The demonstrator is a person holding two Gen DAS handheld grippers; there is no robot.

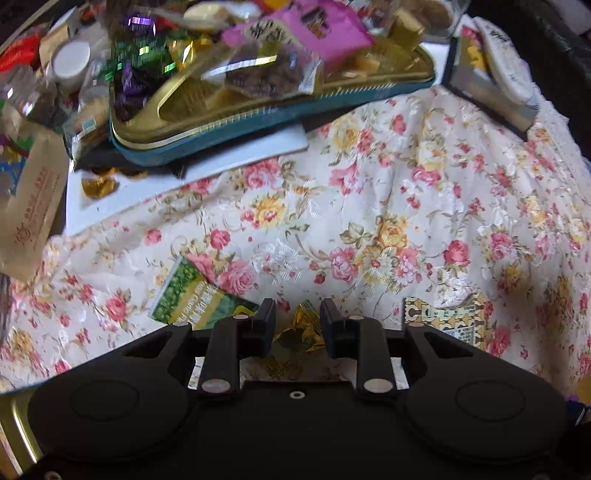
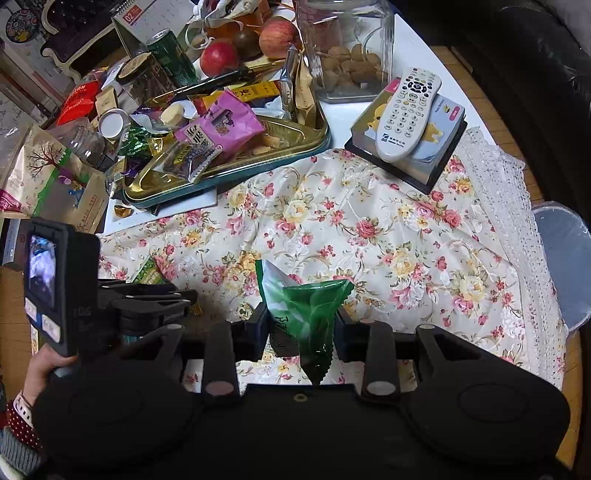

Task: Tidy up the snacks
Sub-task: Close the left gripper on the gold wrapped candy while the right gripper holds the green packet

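A gold tin tray (image 1: 177, 110) with a teal rim holds several wrapped snacks and a pink packet (image 1: 325, 26); it also shows in the right wrist view (image 2: 295, 136). My left gripper (image 1: 297, 317) hangs low over the floral cloth (image 1: 369, 206) with a gold-wrapped candy (image 1: 303, 328) between its jaws; whether they grip it is unclear. A green snack packet (image 1: 192, 295) and a patterned packet (image 1: 450, 317) lie beside it. My right gripper (image 2: 301, 321) is shut on a green snack packet (image 2: 314, 310), held above the cloth. The left gripper (image 2: 147, 299) shows at the left of the right wrist view.
A remote (image 2: 406, 110) lies on a box (image 2: 436, 147) at the right. A glass jar of walnuts (image 2: 347, 48), apples (image 2: 218, 55), a green can (image 2: 171, 55), bags (image 2: 44, 173) and jars crowd the far side. A loose gold candy (image 2: 123, 211) lies by the tray.
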